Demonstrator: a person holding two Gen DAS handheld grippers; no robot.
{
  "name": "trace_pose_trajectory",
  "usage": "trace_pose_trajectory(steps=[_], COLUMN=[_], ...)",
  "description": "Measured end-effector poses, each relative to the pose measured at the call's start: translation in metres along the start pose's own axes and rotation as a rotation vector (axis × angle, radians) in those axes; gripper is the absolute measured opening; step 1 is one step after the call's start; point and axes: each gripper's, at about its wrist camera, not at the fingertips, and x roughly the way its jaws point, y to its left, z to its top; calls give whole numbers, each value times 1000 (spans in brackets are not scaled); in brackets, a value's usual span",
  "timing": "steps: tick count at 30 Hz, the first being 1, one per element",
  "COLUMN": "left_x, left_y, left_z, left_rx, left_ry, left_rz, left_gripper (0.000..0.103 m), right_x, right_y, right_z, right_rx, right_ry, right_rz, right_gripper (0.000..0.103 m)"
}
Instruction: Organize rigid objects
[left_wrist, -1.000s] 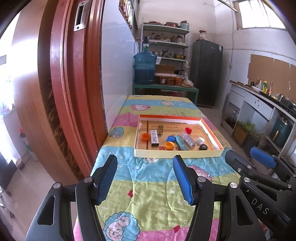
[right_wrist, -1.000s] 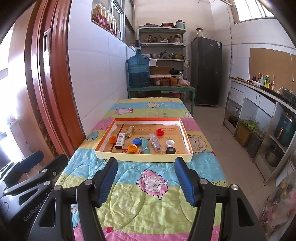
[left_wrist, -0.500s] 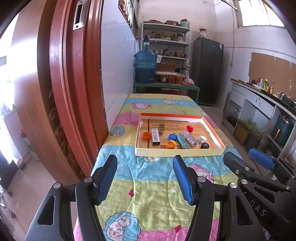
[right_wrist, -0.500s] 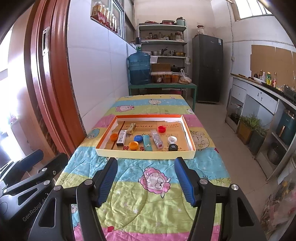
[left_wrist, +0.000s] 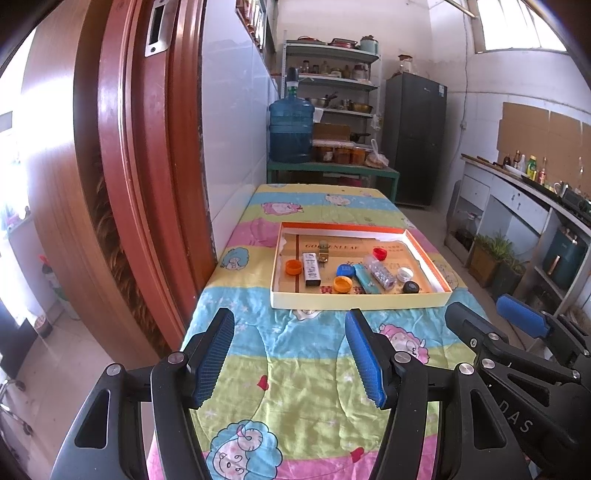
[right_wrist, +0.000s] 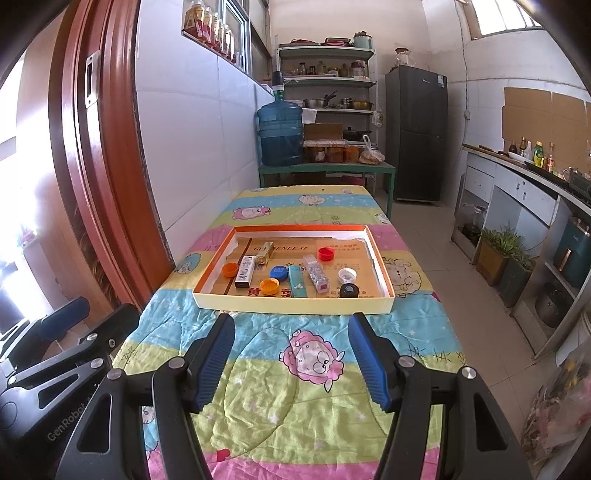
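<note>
A shallow cardboard tray (left_wrist: 354, 297) (right_wrist: 291, 304) with an orange inner rim lies on the table. It holds several bottle caps: orange (right_wrist: 269, 285), blue (right_wrist: 278, 272), red (right_wrist: 326, 253), white (right_wrist: 347, 274) and black (right_wrist: 348, 290). It also holds a white-and-black box (right_wrist: 245, 272), a gold box (right_wrist: 264, 252), a teal box (right_wrist: 297, 282) and a clear tube (right_wrist: 316, 273). My left gripper (left_wrist: 290, 356) and right gripper (right_wrist: 291, 358) are both open and empty, well short of the tray's near wall.
A cartoon-print cloth (right_wrist: 303, 391) covers the table. A red wooden door frame (left_wrist: 136, 184) and tiled wall stand at the left. A blue water jug (right_wrist: 280, 134), shelves and a dark fridge (right_wrist: 415, 134) stand behind. A counter (right_wrist: 524, 192) runs along the right.
Both grippers have drawn back a little from the tray, which looks slightly smaller and farther. The jaws stay open and nothing in the tray has moved.
</note>
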Motion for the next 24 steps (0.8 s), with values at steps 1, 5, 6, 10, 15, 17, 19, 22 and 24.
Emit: trace_pose_trajectory(steps=[1,5,6,10,15,17,19,22,24], left_x=[0,0,0,0,0,0,0,1,1], left_y=[0,0,0,0,0,0,-1,0,-1], left_z=[0,0,-1,0,0,0,0,-1,-1], left_rx=[0,-1,0,0,0,0,0,1,1], left_ry=[0,1,1,0,1,1,1,3,3], left_rz=[-1,-1,-1,-2,-2,-1,-1,-1,-2], left_gripper=[64,64,64,64,64,64,64,64,64], right_x=[0,0,0,0,2,2,2,2,2], right_y=[0,0,0,0,1,1,1,1,1], right_z=[0,0,-1,0,-1,-1,-2,-2,-2], right_rx=[0,1,1,1,1,1,1,1,1], right_ry=[0,1,2,2,4,3,2,2,2], right_rz=[0,1,1,1,2,1,1,1,1], right_gripper=[63,63,63,63,63,63,63,63,63])
